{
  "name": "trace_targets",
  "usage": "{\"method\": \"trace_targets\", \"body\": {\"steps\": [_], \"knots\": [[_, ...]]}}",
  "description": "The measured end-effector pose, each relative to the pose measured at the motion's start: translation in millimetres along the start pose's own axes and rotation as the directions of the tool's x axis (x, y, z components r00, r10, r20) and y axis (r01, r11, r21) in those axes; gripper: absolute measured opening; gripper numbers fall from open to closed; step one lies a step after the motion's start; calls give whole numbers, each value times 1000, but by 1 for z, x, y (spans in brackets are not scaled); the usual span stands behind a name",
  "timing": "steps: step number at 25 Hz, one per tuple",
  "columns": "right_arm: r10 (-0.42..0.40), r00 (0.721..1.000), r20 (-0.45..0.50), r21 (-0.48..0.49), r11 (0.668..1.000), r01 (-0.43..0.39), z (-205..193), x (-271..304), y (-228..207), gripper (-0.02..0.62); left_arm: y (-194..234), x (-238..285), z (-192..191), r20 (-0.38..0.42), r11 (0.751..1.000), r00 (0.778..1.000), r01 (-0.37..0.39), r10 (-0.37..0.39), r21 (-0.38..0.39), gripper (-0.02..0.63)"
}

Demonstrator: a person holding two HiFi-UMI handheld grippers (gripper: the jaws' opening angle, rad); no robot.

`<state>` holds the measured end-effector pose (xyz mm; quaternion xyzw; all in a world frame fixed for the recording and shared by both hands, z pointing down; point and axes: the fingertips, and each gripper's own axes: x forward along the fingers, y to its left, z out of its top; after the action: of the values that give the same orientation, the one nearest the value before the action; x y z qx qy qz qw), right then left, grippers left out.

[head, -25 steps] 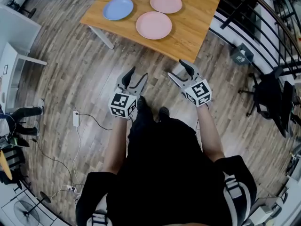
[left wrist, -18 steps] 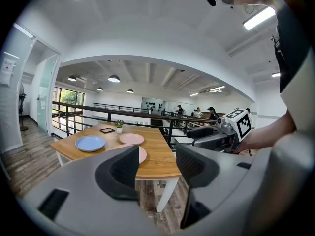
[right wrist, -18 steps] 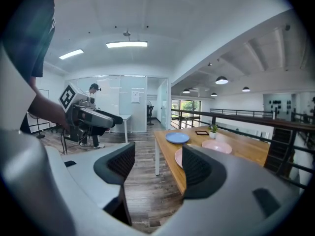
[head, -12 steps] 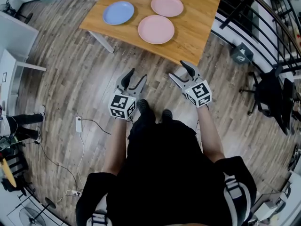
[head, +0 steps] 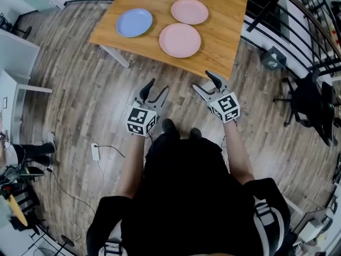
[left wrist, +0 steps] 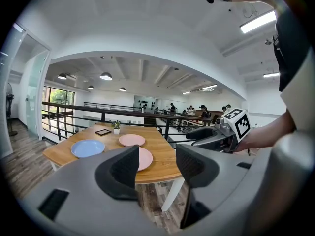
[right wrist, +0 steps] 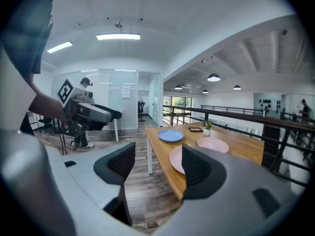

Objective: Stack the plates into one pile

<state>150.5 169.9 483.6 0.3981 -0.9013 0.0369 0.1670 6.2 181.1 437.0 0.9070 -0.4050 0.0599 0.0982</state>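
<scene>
One blue plate [head: 134,22], two pink plates [head: 180,40], unstacked on table [head: 221,20]; left gripper [head: 158,85] and right gripper [head: 202,80] fingers spread.

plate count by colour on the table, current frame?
blue plate: 1
pink plates: 2, the near one and the far one
total: 3, all lying apart, none stacked yet
</scene>
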Motion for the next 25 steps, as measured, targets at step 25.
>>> {"method": "trace_targets", "body": {"steps": [25], "knots": [[-95, 995, -29, 31, 995, 95, 12, 70, 19, 290, 86, -9, 1, 10, 997, 997, 72, -72, -5, 232]]}}
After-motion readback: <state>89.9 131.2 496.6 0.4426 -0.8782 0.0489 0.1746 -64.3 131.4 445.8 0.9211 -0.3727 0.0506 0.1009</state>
